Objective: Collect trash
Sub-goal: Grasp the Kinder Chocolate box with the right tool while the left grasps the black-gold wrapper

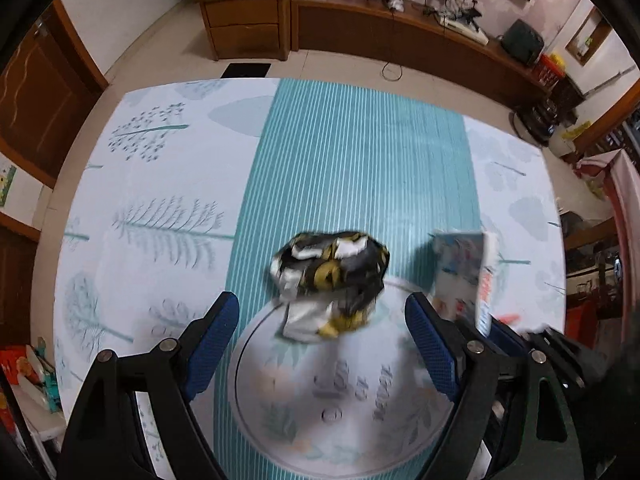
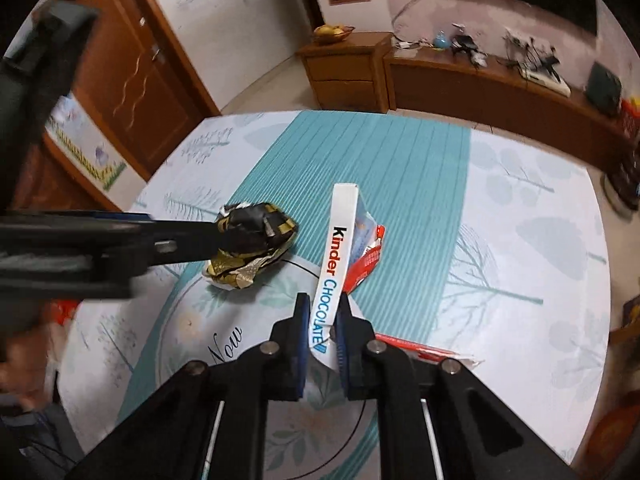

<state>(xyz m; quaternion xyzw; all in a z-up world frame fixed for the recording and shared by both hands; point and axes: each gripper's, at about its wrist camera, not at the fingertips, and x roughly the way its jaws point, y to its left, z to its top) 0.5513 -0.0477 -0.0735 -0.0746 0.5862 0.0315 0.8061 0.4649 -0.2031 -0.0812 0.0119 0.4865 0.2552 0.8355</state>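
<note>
A crumpled black, gold and silver wrapper (image 1: 332, 280) (image 2: 252, 248) lies on the far rim of a round white printed disc (image 1: 340, 408) (image 2: 200, 320). My left gripper (image 1: 322, 320) hangs open just short of it, one blue pad on each side and neither touching; in the right wrist view the left gripper (image 2: 222, 236) comes in from the left over the wrapper. My right gripper (image 2: 322, 314) is shut on the near end of a white Kinder Chocolate box (image 2: 340, 240) (image 1: 468, 276), which stands tilted, lengthways away from me.
The table (image 1: 360, 152) carries a teal striped and tree-print cloth. A red-and-white wrapper (image 2: 424, 350) lies beside the right gripper's fingers. Beyond the table stand a wooden cabinet (image 1: 248, 20) and a long low sideboard (image 1: 420, 36); a wooden door (image 2: 136, 76) is at the left.
</note>
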